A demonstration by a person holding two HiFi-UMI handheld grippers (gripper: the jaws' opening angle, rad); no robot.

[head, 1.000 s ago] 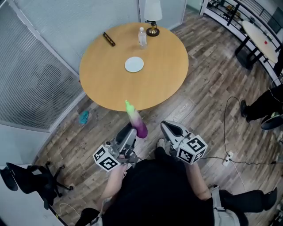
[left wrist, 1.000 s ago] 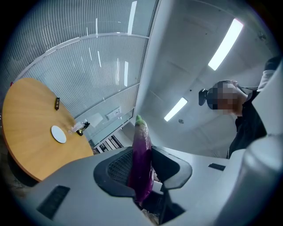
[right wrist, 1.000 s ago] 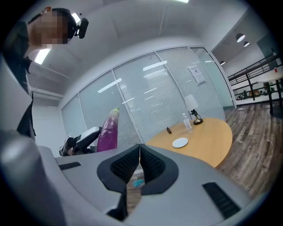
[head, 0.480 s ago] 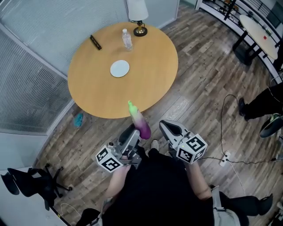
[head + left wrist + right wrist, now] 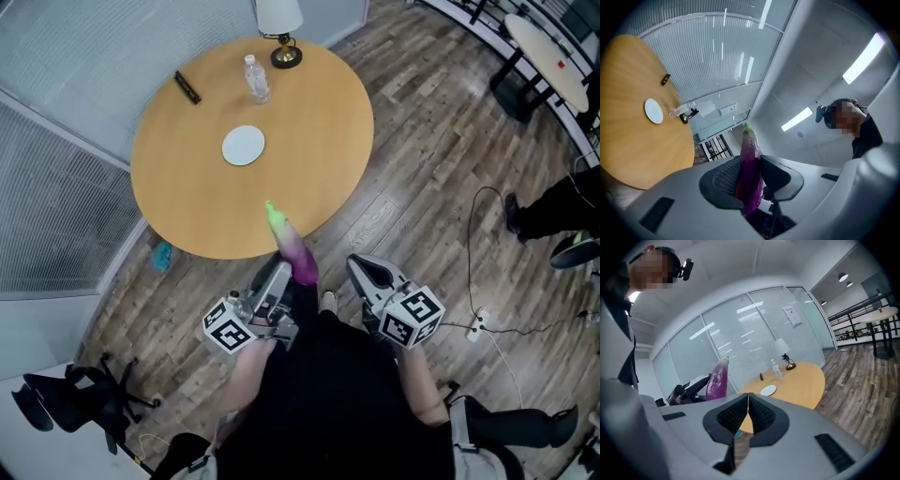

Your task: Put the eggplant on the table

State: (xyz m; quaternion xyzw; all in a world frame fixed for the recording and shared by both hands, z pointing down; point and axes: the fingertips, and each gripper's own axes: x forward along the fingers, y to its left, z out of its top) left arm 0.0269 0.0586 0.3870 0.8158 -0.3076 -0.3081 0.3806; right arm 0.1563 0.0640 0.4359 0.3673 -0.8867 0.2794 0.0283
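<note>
A purple eggplant (image 5: 292, 247) with a green tip sticks up and forward out of my left gripper (image 5: 281, 281), whose jaws are shut on its lower end. In the left gripper view the eggplant (image 5: 750, 173) stands between the two black pads. Its tip hangs over the near edge of the round wooden table (image 5: 197, 197). My right gripper (image 5: 366, 275) is held beside it over the floor, jaws shut and empty, tips touching (image 5: 748, 405). The right gripper view shows the eggplant (image 5: 717, 379) to its left and the table (image 5: 797, 383) ahead.
On the table lie a white plate (image 5: 244, 145), a clear bottle (image 5: 255, 79), a lamp (image 5: 279, 28) and a dark remote (image 5: 187, 87). A black office chair (image 5: 70, 398) stands at lower left. Cables and a power strip (image 5: 480, 319) lie on the wooden floor at right.
Both grippers have moved forward toward the table with the eggplant still held. The eggplant's tip now overlaps the table's near edge, and the table sits nearer in the head view.
</note>
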